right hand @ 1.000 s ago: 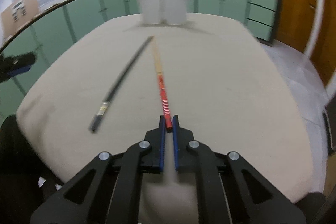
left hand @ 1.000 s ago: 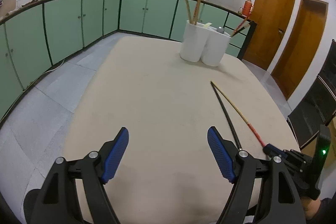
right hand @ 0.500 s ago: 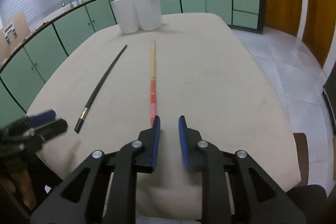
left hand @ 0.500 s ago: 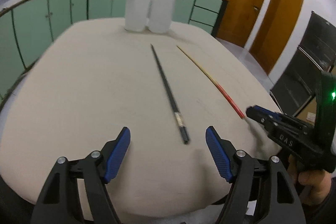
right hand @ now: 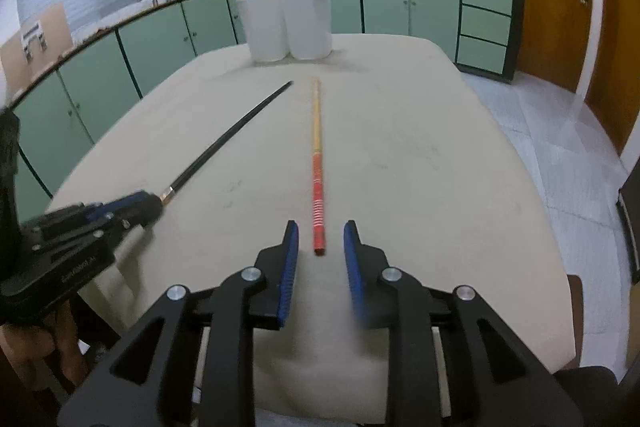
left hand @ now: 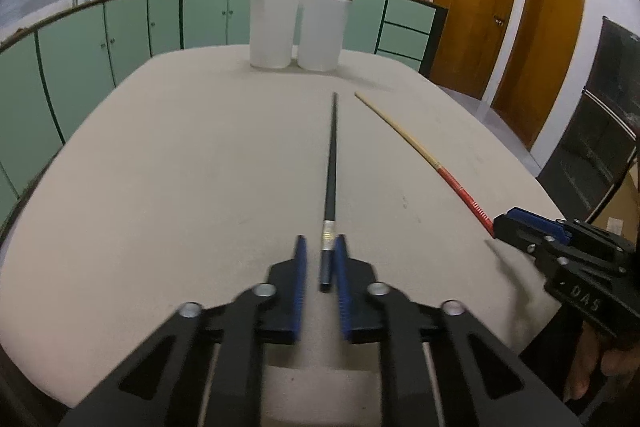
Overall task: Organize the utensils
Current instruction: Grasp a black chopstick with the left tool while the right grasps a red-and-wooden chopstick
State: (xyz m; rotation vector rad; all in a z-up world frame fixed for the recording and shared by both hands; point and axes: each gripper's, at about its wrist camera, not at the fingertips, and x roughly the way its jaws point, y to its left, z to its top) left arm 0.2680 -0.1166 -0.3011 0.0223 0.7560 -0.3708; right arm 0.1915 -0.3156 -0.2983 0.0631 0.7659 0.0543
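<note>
The left gripper (left hand: 319, 265) has its fingers (left hand: 301, 267) drawn in on the near end of the black chopstick (left hand: 331, 163), which lies flat on the tabletop (left hand: 192, 155) pointing toward the far edge. In the blur I cannot be sure both pads press it squarely. A pinch that close to the end could let the long stick pivot and droop, or slip free on lifting.

The right gripper (right hand: 320, 253) is opening, and the red-and-yellow chopstick (right hand: 317, 163) lies untouched between its fingers near the front edge. A nudge there might roll it off.

The white holders (left hand: 294, 29) stand at the far edge; a swinging tip could tip them.
</note>
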